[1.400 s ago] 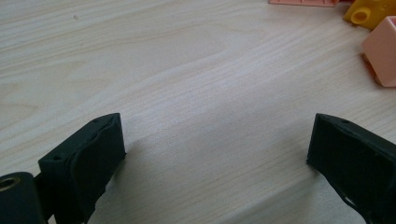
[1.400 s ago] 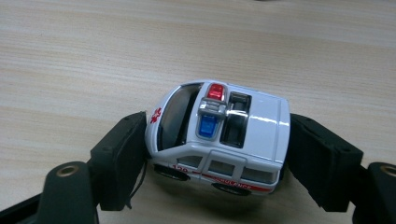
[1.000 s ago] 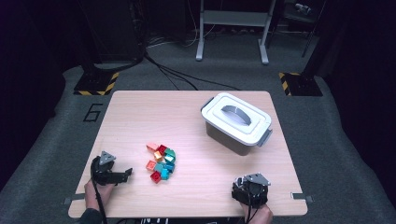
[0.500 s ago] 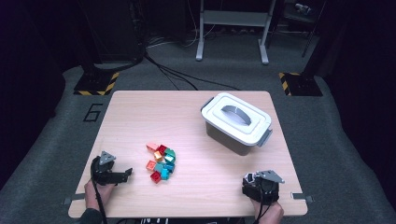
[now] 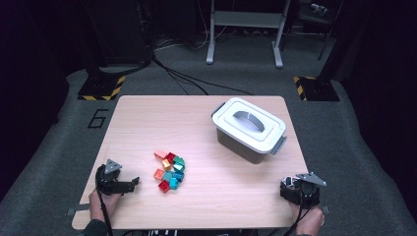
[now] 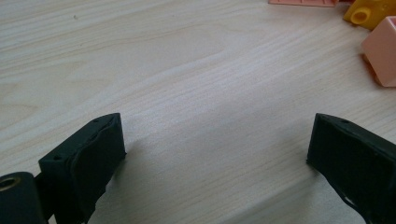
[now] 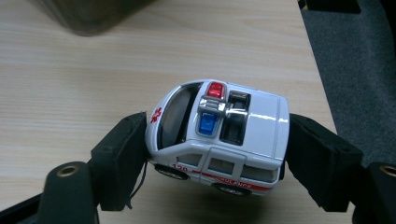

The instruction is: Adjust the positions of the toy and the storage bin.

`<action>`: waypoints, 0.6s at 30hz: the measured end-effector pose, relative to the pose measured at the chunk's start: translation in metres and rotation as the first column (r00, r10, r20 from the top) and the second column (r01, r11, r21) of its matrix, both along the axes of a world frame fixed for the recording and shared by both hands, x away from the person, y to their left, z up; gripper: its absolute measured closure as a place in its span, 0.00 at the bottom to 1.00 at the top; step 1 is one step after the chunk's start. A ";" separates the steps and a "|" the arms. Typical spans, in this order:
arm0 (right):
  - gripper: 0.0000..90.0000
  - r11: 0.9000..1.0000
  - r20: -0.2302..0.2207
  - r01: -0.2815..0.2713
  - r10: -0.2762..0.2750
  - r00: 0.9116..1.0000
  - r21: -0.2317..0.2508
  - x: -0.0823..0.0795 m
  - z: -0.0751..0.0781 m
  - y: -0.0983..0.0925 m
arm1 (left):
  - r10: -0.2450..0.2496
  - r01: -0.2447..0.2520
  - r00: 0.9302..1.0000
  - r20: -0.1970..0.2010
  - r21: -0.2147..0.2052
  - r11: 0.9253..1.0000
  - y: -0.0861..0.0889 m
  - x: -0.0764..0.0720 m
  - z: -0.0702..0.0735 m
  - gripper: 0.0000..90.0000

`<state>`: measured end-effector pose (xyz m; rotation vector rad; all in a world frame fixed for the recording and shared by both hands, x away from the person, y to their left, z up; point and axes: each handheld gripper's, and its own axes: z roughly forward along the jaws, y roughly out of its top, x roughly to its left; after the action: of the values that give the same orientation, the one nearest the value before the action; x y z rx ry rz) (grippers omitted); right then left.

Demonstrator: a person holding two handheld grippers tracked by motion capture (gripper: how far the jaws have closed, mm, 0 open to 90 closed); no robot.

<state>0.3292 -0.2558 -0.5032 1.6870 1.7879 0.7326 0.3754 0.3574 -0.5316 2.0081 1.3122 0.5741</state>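
Toy ambulance (image 7: 219, 140) is the thing in play, white with a red stripe and red and blue roof lights, and it sits clamped nose and tail between the two black fingers (image 7: 119, 158) of the right gripper (image 5: 301, 189). The fingers stand partly apart, pressing on both ends of the little car, and its wheels look to be just off the wood in the right gripper view.

What's new: a second ago that gripper sat further in from the lower right corner of the high view; now it has slid out toward the right edge of the worktop (image 5: 196, 118), down in the lower right of the frame, and the grip has not loosened at all. So my read is that the ambulance is picked up and being carried, not yet put anywhere.

Up from it, at right centre of the high view, stands the grey box (image 5: 248, 130) with its white lid still on, a likely home for the toy, though the lid would have to come off first.

Over at lower left, the left gripper (image 5: 114, 179) hasn't budged; its fingers (image 6: 88, 158) gape wide over bare wood, holding nothing. Just to its right lies the heap of coloured bricks (image 5: 169, 171), untouched.
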 end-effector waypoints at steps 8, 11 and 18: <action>0.26 0.999 -0.025 0.025 -0.024 0.999 0.025 0.002 -0.018 -0.013 | 0.000 0.000 1.000 -0.003 -0.001 1.000 0.000 0.000 0.000 0.04; 0.26 0.999 -0.019 0.021 -0.020 1.000 0.039 0.001 -0.019 -0.016 | 0.002 -0.002 1.000 0.003 -0.003 1.000 0.000 0.000 0.000 0.04; 0.10 0.998 -0.035 -0.011 0.013 0.999 0.055 0.000 -0.011 -0.016 | 0.000 0.000 1.000 -0.003 -0.002 1.000 0.000 0.000 0.000 0.04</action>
<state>0.3296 -0.2720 -0.5146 1.7362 1.8184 0.7673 0.3751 0.3573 -0.5315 2.0087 1.3139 0.5696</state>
